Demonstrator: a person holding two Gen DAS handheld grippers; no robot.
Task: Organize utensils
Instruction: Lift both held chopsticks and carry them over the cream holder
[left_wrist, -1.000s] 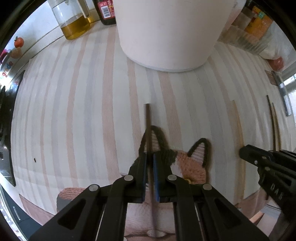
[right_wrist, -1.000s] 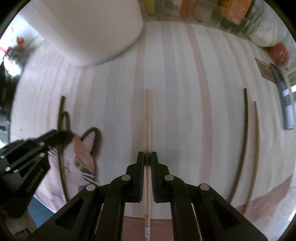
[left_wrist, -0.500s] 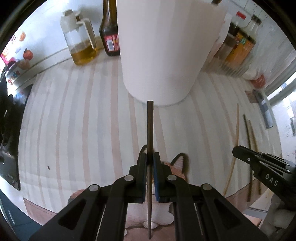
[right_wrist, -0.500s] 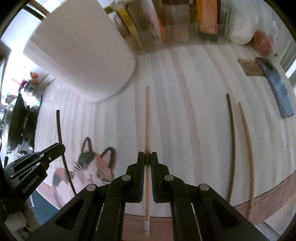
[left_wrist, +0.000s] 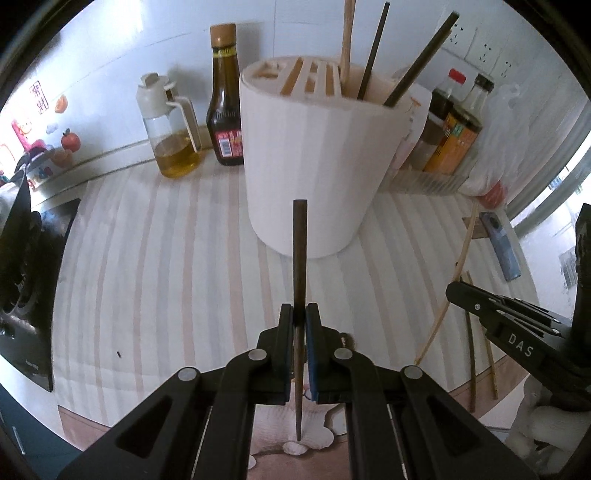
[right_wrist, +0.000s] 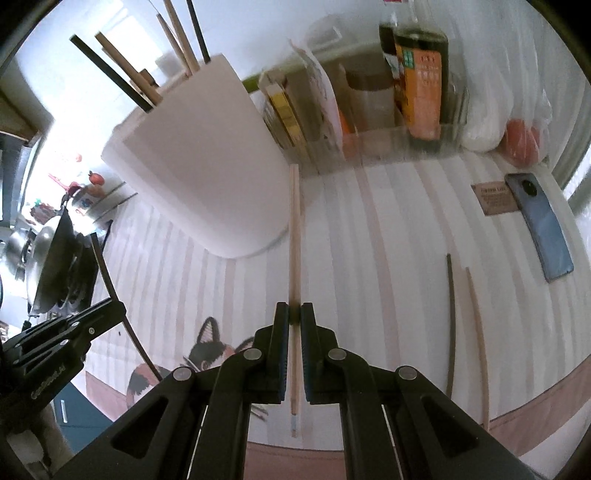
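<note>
Dark chopstick (left_wrist: 299, 258) clamped in left tongs (left_wrist: 300, 317), long axis running up the frame centre, blunt end toward white holder (left_wrist: 310, 166), thin end at the bottom. Pale chopstick (right_wrist: 294, 229) pinched in right tongs (right_wrist: 294, 314), likewise upright in frame, end near the holder's base. Two more chopsticks (right_wrist: 450, 314) lying lengthwise at lower right on striped table (right_wrist: 388, 240). "DAS" legible on the right tongs' body, lower right of left view. Cat-patterned cloth (right_wrist: 207, 350), sauce bottles (left_wrist: 223, 103), phone (right_wrist: 543, 229), tiled wall behind.

Oil jug (left_wrist: 173, 136) w/ sauce bottle (left_wrist: 224, 107) by the wall, phone (right_wrist: 541, 229) on striped mat (left_wrist: 147, 280)
</note>
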